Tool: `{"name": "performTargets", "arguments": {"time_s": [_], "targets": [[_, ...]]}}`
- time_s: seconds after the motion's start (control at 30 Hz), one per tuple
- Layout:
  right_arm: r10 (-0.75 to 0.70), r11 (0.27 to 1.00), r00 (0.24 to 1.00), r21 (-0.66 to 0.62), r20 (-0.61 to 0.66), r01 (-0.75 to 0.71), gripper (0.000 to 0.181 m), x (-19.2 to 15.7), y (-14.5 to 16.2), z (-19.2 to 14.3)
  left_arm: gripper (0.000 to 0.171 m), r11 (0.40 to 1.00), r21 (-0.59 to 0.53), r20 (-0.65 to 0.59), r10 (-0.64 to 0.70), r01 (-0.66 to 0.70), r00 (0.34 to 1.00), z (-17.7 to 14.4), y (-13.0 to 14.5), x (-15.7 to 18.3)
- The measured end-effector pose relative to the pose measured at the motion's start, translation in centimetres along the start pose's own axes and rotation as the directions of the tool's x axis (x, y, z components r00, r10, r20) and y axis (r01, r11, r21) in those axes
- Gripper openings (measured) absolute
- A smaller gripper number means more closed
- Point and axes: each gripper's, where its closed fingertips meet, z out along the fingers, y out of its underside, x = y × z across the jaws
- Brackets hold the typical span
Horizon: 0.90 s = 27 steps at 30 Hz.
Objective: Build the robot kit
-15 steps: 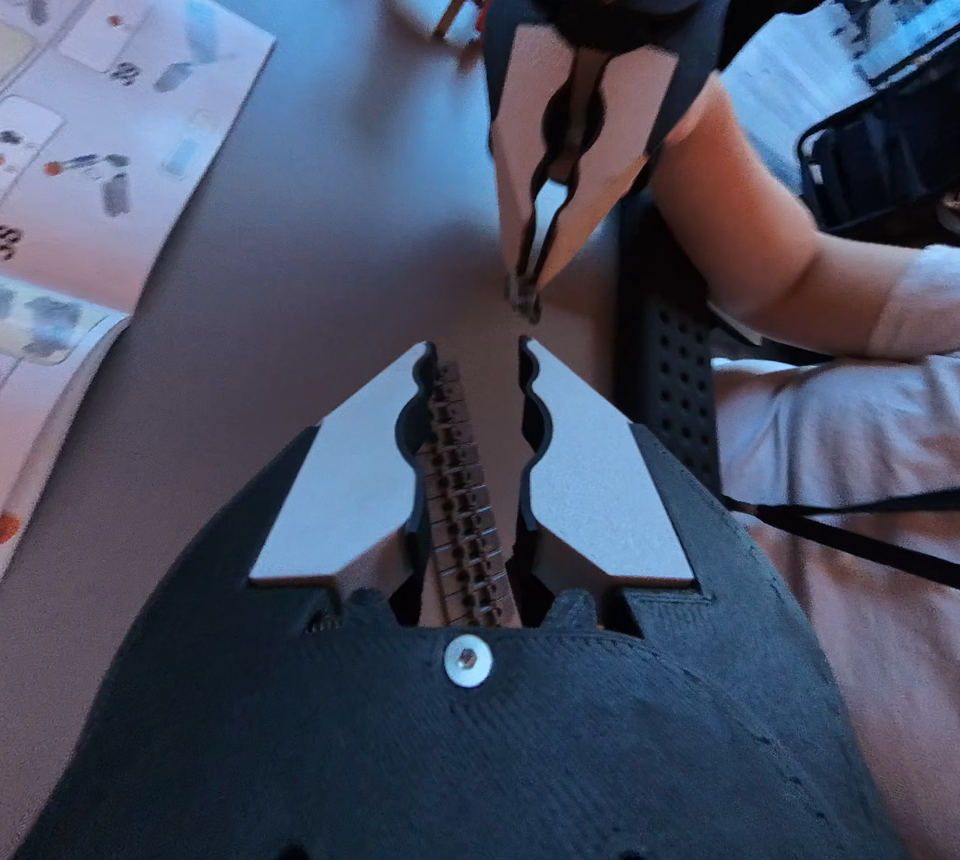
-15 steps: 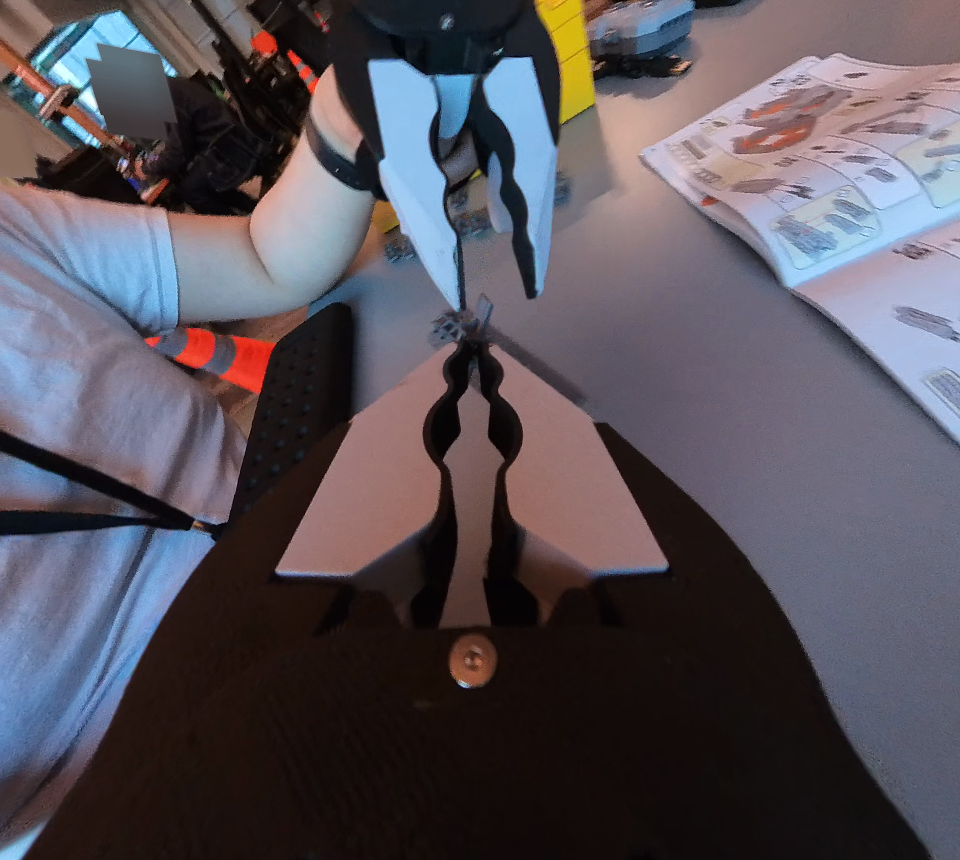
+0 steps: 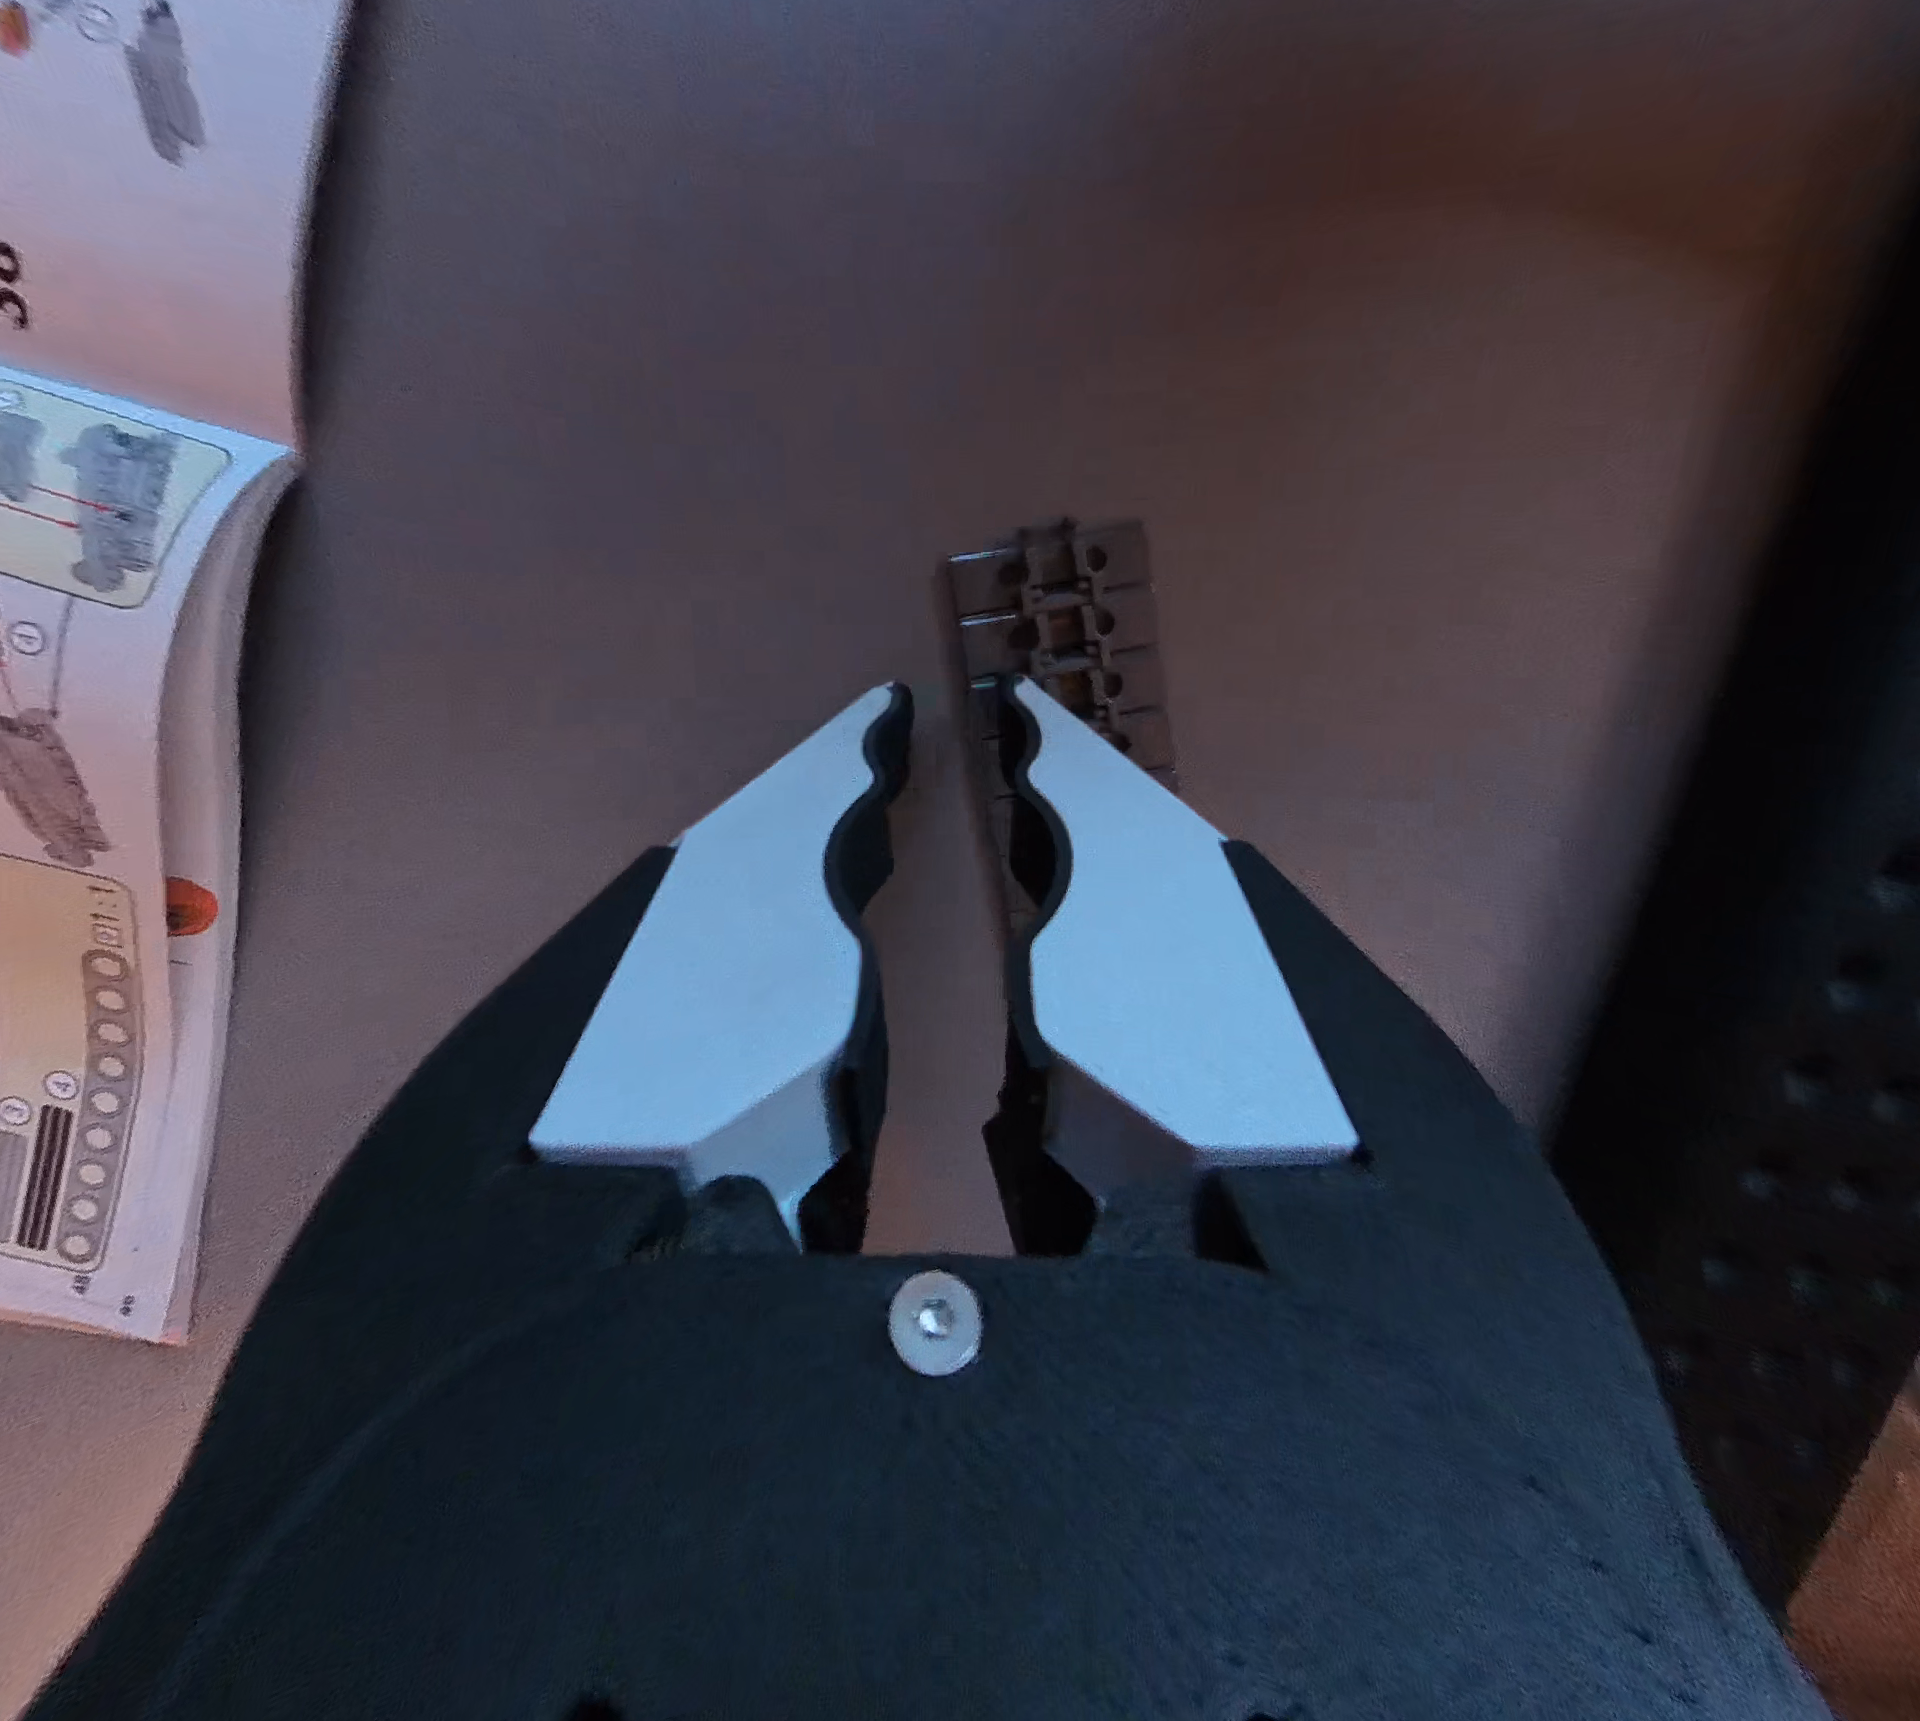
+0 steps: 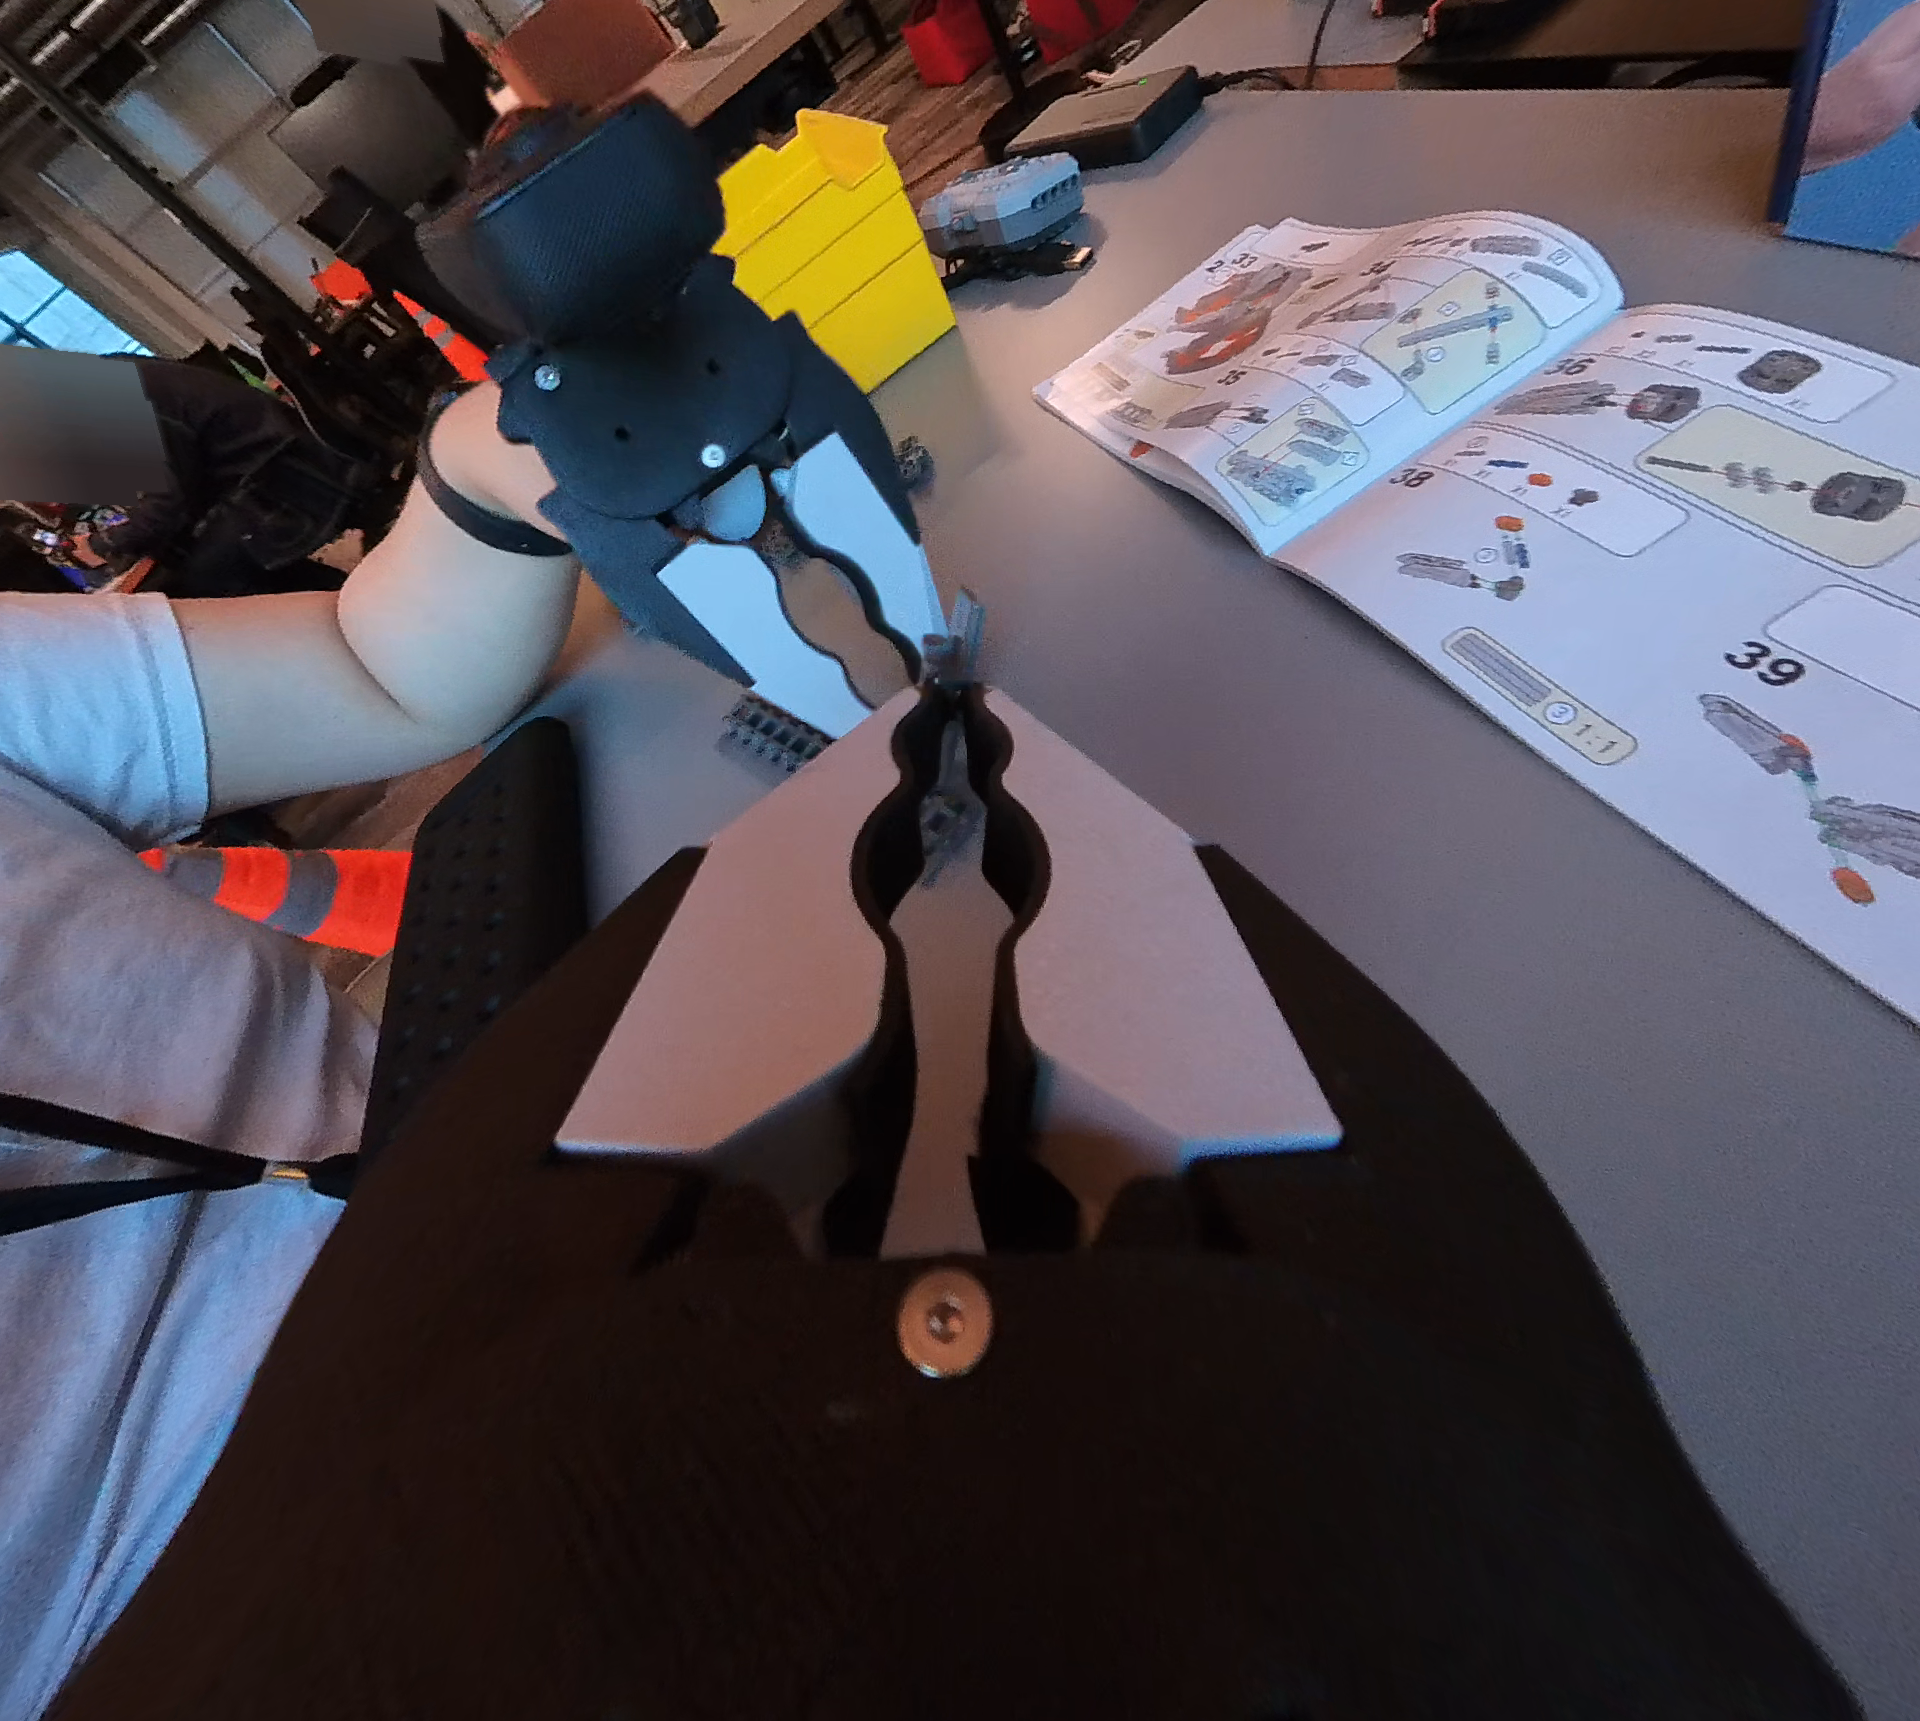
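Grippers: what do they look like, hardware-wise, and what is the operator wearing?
Both match: the left gripper and right gripper have matte black textured bodies, one silver screw at centre, and two pale wedge fingers with wavy black inner pads. In the right wrist view the left one carries a black cylindrical housing. Operator: white short sleeve, dark wristband.

2 grippers: the left gripper point(image 3: 954, 695) low in the left wrist view, the right gripper point(image 4: 943, 703) at the centre of the right wrist view. 1 strip of grey tread links point(image 3: 1070, 632) lies mid-frame on the counter point(image 3: 1351, 321). 1 small grey part point(image 4: 948, 824) sits between the right jaws. 1 open instruction booklet point(image 4: 1538, 518) at right. 1 stack of yellow bins point(image 4: 842, 258), upper centre; how many bins it holds cannot be told. 1 grey brick-shaped unit point(image 4: 1003, 201) beside it. 2 red bags point(image 4: 1029, 4) at the top, far off.
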Motion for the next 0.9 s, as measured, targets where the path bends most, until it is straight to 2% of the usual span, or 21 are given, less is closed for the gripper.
{"name": "performTargets", "arguments": {"time_s": [0.27,0.53,0.6,0.77,0.9], "targets": [[-0.011,0.999,0.999,-0.049,-0.032,0.009,0.002,0.7,1.0,0.7,0.032,1.000,0.001,-0.003,-0.024,0.024,1.000,0.2,-0.4,0.3],[-0.024,0.999,0.998,-0.043,-0.052,0.022,0.002,0.8,0.8,0.5,0.037,0.999,-0.038,0.112,0.000,0.004,0.994,0.0,0.0,-0.9],[-0.029,0.999,0.998,-0.032,-0.054,0.027,0.002,0.8,0.7,0.3,0.036,0.999,-0.033,0.095,0.004,-0.001,0.995,0.0,-0.1,-0.5],[-0.019,0.998,0.998,-0.057,-0.061,0.015,0.002,1.2,1.5,0.2,0.028,0.998,-0.053,0.140,0.045,-0.038,0.989,0.0,-0.1,-0.6],[-0.039,0.995,0.997,-0.090,-0.069,0.033,0.002,1.2,1.9,0.6,0.002,0.996,-0.066,0.138,0.065,-0.057,0.988,0.3,0.2,-0.4]]}}
